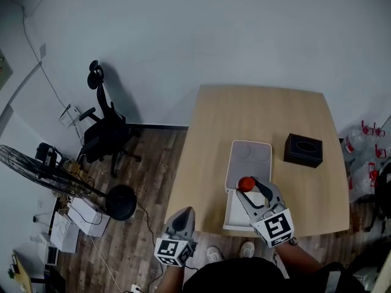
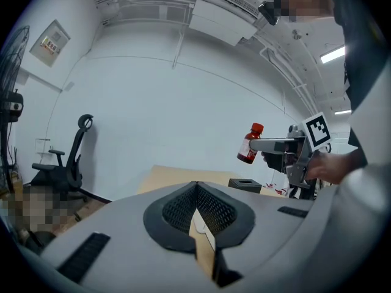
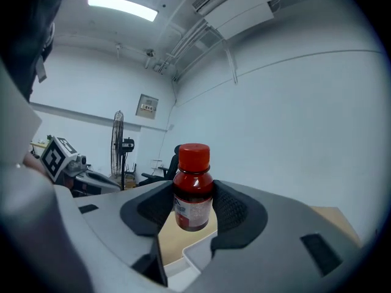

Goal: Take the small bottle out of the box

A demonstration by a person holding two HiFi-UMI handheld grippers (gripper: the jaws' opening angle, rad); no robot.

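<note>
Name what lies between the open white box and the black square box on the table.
Nothing: the head view shows only bare wooden tabletop between the white box and the black box.

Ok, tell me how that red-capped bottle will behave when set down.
The small bottle looks rigid: the right gripper holds it undeformed. Tall and narrow, it may tip if released tilted, then probably roll.
</note>
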